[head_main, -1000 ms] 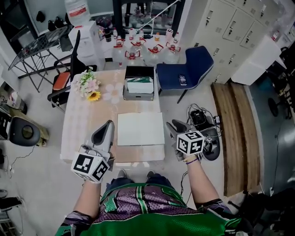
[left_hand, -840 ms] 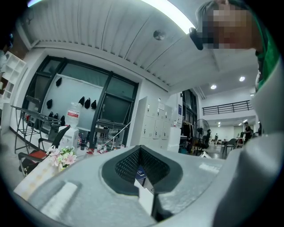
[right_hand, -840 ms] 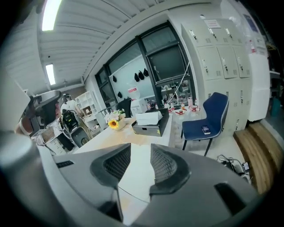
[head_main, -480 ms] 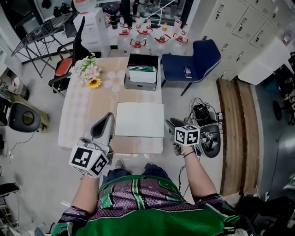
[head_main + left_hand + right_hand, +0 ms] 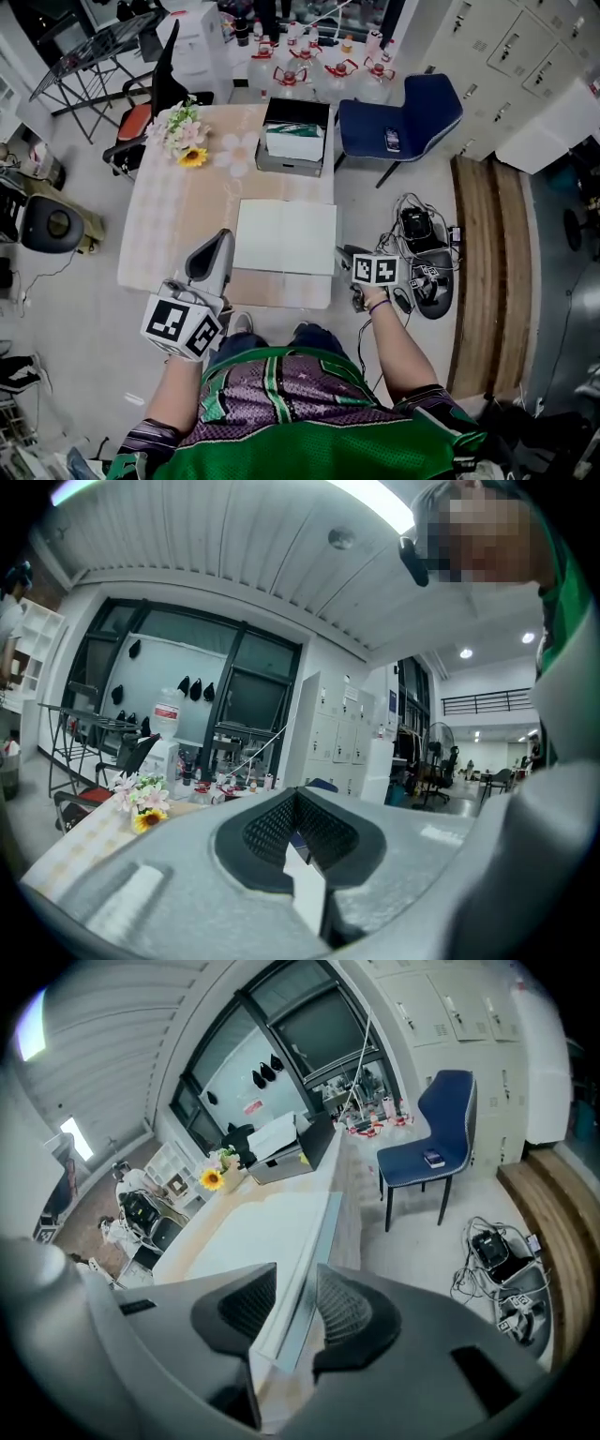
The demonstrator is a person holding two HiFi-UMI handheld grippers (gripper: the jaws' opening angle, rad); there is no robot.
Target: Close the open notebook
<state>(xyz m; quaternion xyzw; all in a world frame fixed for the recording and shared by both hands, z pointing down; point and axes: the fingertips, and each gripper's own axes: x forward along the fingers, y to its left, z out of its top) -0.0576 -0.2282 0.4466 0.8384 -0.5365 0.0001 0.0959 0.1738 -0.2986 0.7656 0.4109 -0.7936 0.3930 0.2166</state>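
Observation:
The open notebook [image 5: 284, 236] lies flat with white pages up on the pale wooden table [image 5: 178, 234], near its front right. My right gripper [image 5: 343, 255] hovers at the table's right edge, beside the notebook's near right corner. In the right gripper view the jaws [image 5: 298, 1279] stand a narrow gap apart, and the notebook's right edge [image 5: 314, 1218] runs away in line with that gap. My left gripper [image 5: 223, 240] is over the table's front edge, left of the notebook and angled upward. Its jaws [image 5: 295, 794] meet, with nothing between them.
A grey box [image 5: 293, 141] holding white things stands at the table's far edge, with a bunch of flowers [image 5: 183, 131] at the far left corner. A blue chair [image 5: 398, 127] stands to the right, cables and devices [image 5: 422, 253] lie on the floor, and water bottles [image 5: 309, 70] stand behind.
My right gripper has shifted left toward the notebook's right edge. The head camera has moved back, so the table sits lower in view. The left gripper has barely moved.

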